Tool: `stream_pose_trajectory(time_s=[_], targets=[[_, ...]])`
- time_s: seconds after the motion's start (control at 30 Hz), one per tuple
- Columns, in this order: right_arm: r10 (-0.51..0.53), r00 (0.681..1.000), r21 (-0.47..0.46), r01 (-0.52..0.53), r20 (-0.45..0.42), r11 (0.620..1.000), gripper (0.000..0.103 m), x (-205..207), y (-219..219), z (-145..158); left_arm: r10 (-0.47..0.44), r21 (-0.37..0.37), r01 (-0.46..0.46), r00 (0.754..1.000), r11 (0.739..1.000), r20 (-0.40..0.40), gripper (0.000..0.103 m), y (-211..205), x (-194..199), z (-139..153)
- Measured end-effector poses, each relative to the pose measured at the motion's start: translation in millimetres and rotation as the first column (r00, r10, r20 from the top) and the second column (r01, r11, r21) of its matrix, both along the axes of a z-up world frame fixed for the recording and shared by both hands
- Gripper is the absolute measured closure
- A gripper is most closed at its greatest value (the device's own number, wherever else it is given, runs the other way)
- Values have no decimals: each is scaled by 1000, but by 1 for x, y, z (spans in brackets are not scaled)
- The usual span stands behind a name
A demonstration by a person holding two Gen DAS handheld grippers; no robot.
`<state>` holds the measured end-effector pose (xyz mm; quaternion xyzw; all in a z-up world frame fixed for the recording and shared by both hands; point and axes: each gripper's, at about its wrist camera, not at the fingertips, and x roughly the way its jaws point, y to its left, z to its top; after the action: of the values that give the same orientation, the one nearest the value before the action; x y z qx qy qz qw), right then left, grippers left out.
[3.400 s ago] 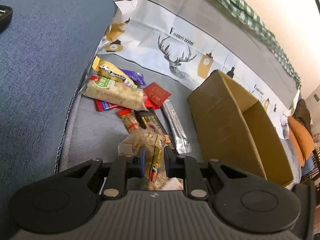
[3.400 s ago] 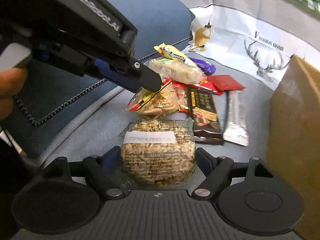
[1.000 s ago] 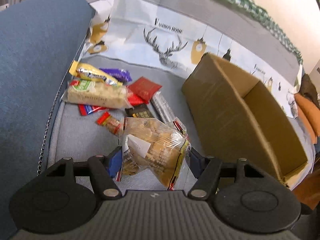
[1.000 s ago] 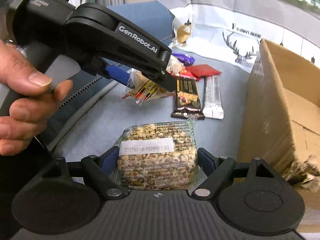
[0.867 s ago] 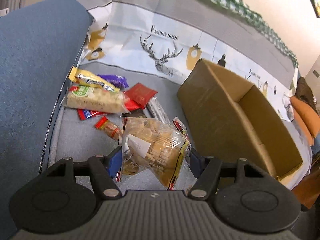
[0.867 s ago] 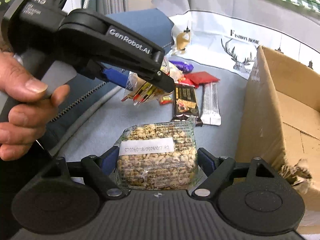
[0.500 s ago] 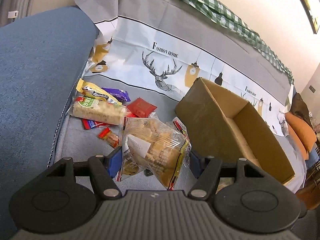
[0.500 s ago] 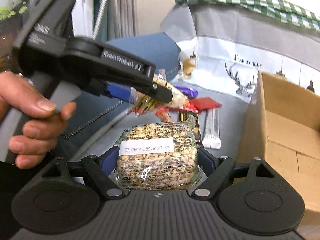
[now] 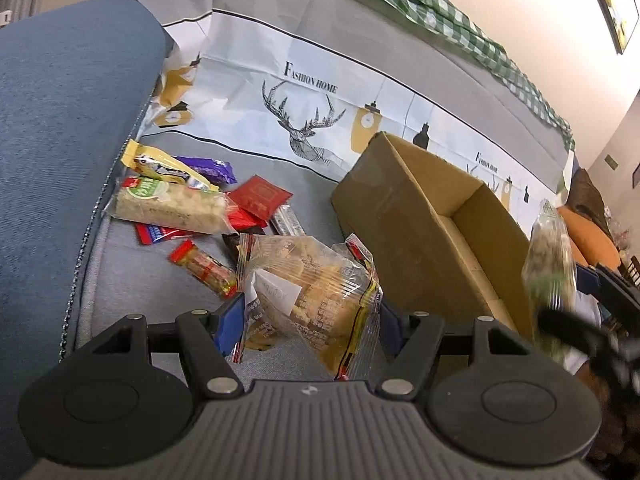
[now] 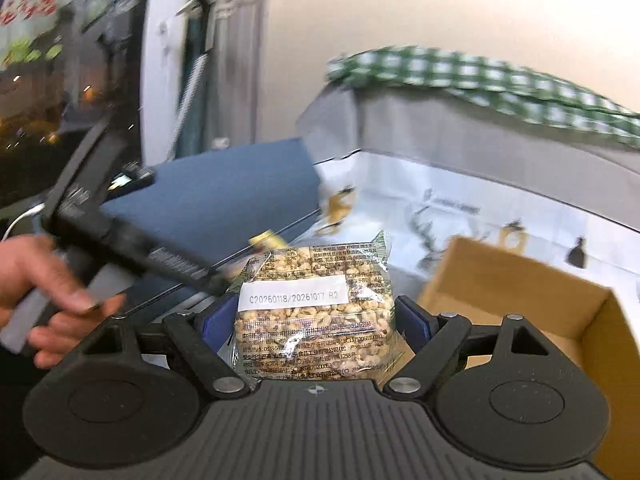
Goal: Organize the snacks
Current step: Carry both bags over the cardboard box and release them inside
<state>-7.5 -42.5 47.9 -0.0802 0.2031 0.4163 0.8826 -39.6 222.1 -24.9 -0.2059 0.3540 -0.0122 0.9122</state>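
With the cardboard box (image 9: 436,216) at frame right showing empty, your left gripper (image 9: 308,320) clamps the cracker pack (image 9: 312,296), your right gripper (image 10: 316,324) clamps the peanut bag (image 10: 314,304), and loose snacks (image 9: 180,200) remain upper left.

Clear cracker packet (image 9: 312,292), peanut bag (image 10: 314,312), both held above cardboard box (image 9: 432,216)

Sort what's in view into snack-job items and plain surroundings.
Job items: cracker pack in left gripper; peanut bag in right gripper; cardboard box; loose snack pile.

Surroundings: blue cushion, deer-print cover, green checked cloth.
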Motion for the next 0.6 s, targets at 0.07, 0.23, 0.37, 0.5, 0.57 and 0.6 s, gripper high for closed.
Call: stream_pose_trajectory(time_s=[0.07,0.23,0.37,0.5,0.57,0.6], targets=[[-69,997,51,70,-35,996,19,9,-20,-7,-9,10,10,1000,1000,-4,31,-3,2,-1],[-148,989,68,149,-19,986,19,19,-46,-18,-17,25,18,1000,1000,-12,31,-7,8,-3],[-181,982,103,186,-62,977,19,30,-65,-21,-18,28,19,1000,999,-8,31,-11,11,-4],[-234,966,147,248,-106,958,19,45,-84,-25,-26,42,26,1000,999,-7,31,-17,15,-4],[-254,960,163,270,-114,949,19,52,-90,-26,-31,55,32,999,998,-11,31,-21,16,-3],[-263,958,171,280,-117,945,19,56,-95,-26,-33,62,34,999,998,-14,31,-21,16,-3]])
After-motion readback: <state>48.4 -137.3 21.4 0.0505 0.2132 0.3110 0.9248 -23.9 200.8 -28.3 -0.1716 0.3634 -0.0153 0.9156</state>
